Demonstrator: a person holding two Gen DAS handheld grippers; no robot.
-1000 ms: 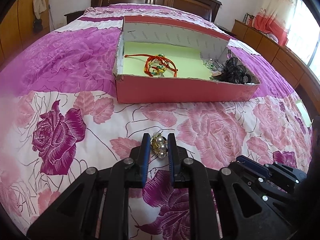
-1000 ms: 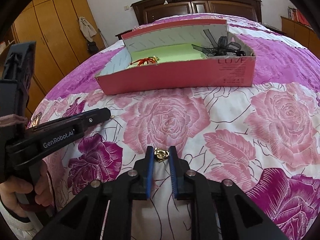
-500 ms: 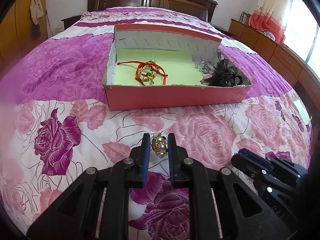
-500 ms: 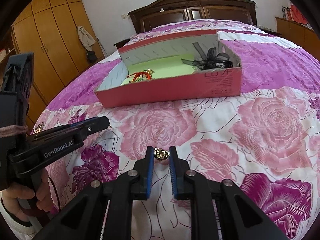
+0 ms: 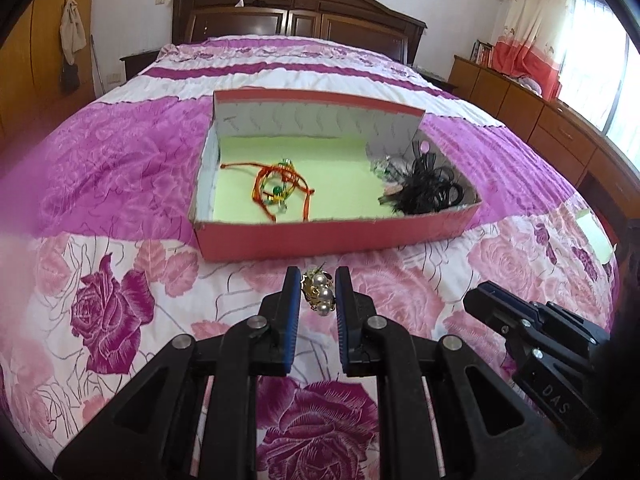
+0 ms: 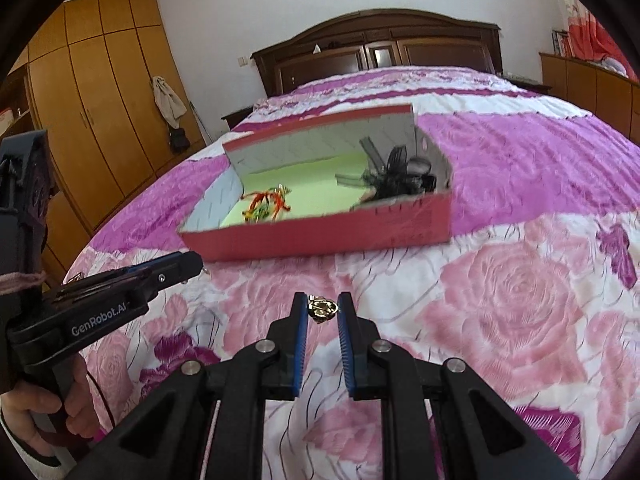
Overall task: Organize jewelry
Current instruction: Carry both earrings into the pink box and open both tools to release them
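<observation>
My left gripper (image 5: pixel 318 280) is shut on a gold brooch with white pearls (image 5: pixel 319 294), held above the bedspread just short of the red box (image 5: pixel 332 236). My right gripper (image 6: pixel 323 306) is shut on a small gold ornament (image 6: pixel 323 309), also above the bed and nearer than the box (image 6: pixel 320 236). The open box has a pale green floor. In it lie an orange cord bracelet with green beads (image 5: pixel 280 184) on the left and a black ribbon hairpiece (image 5: pixel 428 192) on the right. The left gripper (image 6: pixel 176 268) also shows in the right wrist view.
The bed carries a pink and purple rose bedspread (image 5: pixel 120 304). A dark wooden headboard (image 5: pixel 296 16) stands at the far end. Wooden wardrobes (image 6: pixel 92 112) line the left wall, low cabinets (image 5: pixel 532 120) the right. The right gripper's body (image 5: pixel 536 336) sits at the lower right of the left wrist view.
Both grippers have risen and pulled back from the box, each still holding its piece. The box looks smaller and farther, and more of its floor shows.
</observation>
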